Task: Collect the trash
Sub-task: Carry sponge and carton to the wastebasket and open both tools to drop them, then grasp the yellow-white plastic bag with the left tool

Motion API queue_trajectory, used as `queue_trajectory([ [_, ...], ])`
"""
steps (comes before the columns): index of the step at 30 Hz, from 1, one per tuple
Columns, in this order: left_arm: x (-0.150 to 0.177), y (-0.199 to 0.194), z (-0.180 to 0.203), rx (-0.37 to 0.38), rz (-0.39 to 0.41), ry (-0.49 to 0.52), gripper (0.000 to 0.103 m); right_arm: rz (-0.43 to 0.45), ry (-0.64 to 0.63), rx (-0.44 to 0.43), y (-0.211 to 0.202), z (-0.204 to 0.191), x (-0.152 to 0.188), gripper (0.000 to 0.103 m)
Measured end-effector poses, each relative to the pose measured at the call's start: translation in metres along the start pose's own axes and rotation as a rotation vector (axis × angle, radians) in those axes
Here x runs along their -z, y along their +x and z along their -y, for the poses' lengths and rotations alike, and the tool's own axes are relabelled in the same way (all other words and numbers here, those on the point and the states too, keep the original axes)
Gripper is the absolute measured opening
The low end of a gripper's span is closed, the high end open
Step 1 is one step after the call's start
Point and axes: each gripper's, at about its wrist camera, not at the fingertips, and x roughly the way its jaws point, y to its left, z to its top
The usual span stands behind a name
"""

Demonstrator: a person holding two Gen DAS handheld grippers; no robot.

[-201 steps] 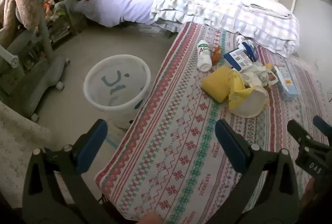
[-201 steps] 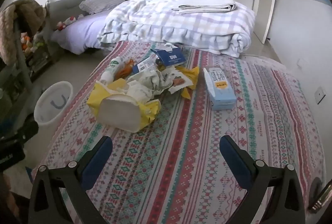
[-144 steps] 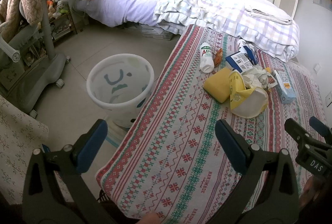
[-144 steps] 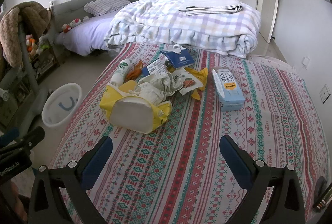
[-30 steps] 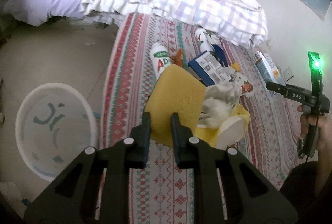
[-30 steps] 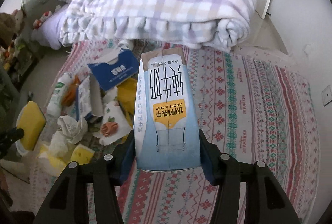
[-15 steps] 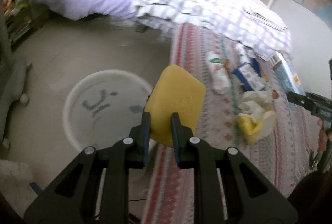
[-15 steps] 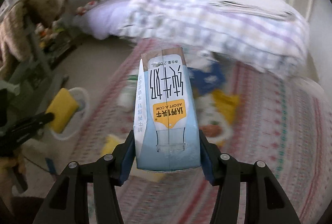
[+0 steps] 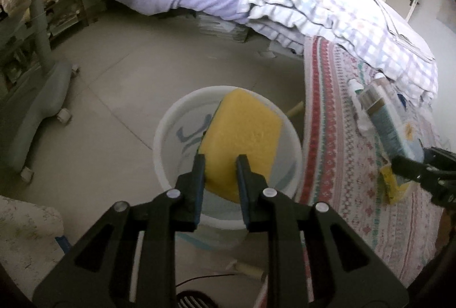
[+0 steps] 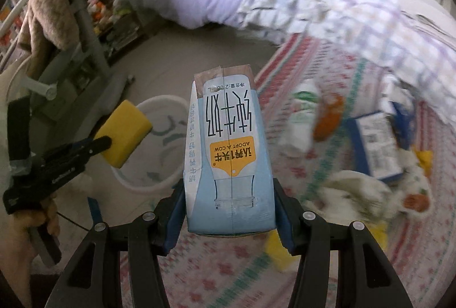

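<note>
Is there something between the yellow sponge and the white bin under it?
Nothing visible. The left claw holds the sponge right over the open bin, and only the bin's inside shows beneath. The carton in the right claw is off to the side.

Yellow sponge (image 9: 242, 139): rectangular block, clamped at its near end, tilted, frame centre of left wrist view, directly above the open white bin (image 9: 171, 119).

Bin: round, upright on floor, blue-green markings inside, lower centre of frame, beside the patterned mat edge.

Milk carton (image 10: 228, 154): tall light-blue box w/ orange label and Chinese text, print upside down, clamped at its base, centre of right wrist view.

Remaining trash, right side of right wrist view, on the mat, blurred: white bottle (image 10: 302, 114), blue box (image 10: 376, 145), crumpled paper (image 10: 356, 194).
</note>
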Motion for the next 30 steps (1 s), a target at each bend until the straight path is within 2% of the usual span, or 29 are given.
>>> queue_trajectory([
  [3,0.001,0.003,-0.008,-0.028,-0.006,-0.017,0.029,-0.017,-0.019,-0.011,0.017,-0.011,-0.004,0.056],
  [4,0.002,0.003,-0.012,-0.039,-0.01,-0.024,0.034,-0.023,-0.025,-0.013,0.023,-0.015,-0.006,0.056],
  [6,0.001,0.003,-0.017,-0.056,-0.018,-0.032,0.046,-0.03,-0.029,-0.021,0.031,-0.019,-0.008,0.056],
  [8,0.003,-0.002,-0.023,-0.089,-0.005,-0.036,0.068,-0.039,-0.026,-0.033,0.038,-0.025,-0.01,0.056],
  [11,0.004,-0.008,-0.033,-0.126,0.014,-0.054,0.081,-0.049,-0.034,-0.045,0.05,-0.033,-0.014,0.056],
  [16,0.008,-0.01,-0.049,-0.193,-0.009,-0.1,0.088,-0.065,-0.058,-0.055,0.067,-0.049,-0.021,0.056],
  [19,0.01,-0.013,-0.056,-0.227,-0.002,-0.1,0.099,-0.07,-0.073,-0.06,0.075,-0.056,-0.024,0.056],
  [22,0.011,-0.015,-0.061,-0.233,-0.009,-0.11,0.1,-0.059,-0.089,-0.068,0.077,-0.061,-0.025,0.057],
  [23,0.011,-0.014,-0.062,-0.23,-0.013,-0.112,0.1,-0.047,-0.094,-0.084,0.076,-0.063,-0.027,0.058],
  [25,0.011,-0.015,-0.061,-0.227,-0.015,-0.11,0.1,-0.034,-0.098,-0.093,0.074,-0.065,-0.029,0.075],
  [30,0.009,-0.014,-0.054,-0.222,-0.019,-0.092,0.101,-0.007,-0.098,-0.075,0.058,-0.063,-0.029,0.076],
])
